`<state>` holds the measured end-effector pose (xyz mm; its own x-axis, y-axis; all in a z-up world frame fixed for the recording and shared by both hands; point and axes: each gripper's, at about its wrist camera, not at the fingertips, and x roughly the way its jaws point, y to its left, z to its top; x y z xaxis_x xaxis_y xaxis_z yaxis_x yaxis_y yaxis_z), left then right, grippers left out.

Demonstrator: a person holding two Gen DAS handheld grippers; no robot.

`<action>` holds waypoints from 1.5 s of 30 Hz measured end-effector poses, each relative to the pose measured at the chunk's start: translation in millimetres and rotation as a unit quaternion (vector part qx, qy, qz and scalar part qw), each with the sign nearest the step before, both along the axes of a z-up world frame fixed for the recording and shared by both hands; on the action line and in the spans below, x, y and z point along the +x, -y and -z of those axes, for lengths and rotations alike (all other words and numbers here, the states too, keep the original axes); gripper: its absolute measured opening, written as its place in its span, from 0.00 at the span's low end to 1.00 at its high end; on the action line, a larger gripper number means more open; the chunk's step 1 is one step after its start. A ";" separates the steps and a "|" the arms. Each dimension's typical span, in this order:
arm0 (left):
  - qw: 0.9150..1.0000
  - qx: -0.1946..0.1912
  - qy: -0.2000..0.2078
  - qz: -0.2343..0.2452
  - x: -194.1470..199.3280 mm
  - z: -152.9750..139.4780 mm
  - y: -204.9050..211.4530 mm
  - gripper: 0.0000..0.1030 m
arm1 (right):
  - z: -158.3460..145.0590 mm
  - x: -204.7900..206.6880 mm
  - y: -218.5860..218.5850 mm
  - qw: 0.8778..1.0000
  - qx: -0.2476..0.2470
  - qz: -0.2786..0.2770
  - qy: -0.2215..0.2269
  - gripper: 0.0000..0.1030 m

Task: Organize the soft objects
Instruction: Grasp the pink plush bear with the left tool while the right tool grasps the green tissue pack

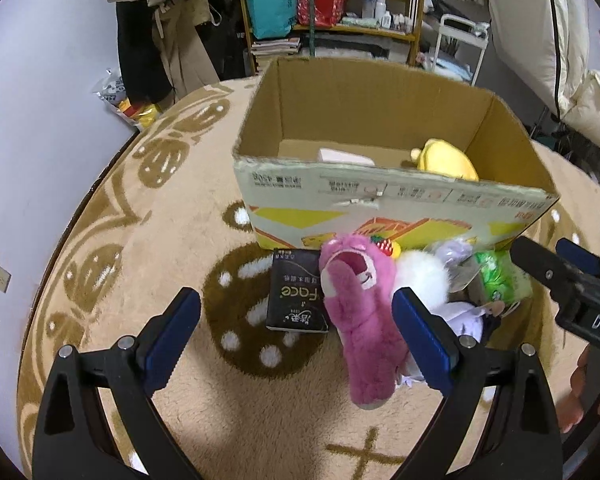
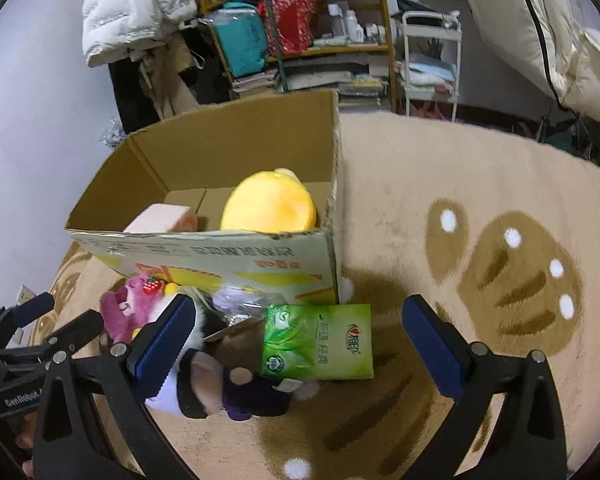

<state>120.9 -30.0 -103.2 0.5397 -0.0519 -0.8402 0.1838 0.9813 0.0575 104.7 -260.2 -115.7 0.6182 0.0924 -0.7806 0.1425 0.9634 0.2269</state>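
Reading "Face" on black tissue pack [image 1: 298,294]; green tissue pack [image 2: 317,342] lettering illegible; left claw [image 1: 296,334], right claw [image 2: 300,342] both wide.

box [image 1: 380,196]: matt cardboard | pink bear [image 1: 356,312]: fluffy plush | green pack [image 2: 316,340]: glossy (plastic)

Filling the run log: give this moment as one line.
left gripper: open, empty | right gripper: open, empty | box: yellow plush inside | rug: pink plush, green pack
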 end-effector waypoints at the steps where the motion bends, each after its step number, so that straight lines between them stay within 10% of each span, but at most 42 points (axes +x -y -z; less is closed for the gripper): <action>1: 1.000 0.004 -0.002 0.002 0.6 3.1 0.6 0.93 | 2.8 1.5 0.6 1.000 0.002 0.002 -0.005 1.00; 45: 0.998 0.001 -0.056 0.021 21.0 37.9 9.2 0.93 | 51.6 18.1 5.1 0.994 0.059 0.017 -0.095 1.00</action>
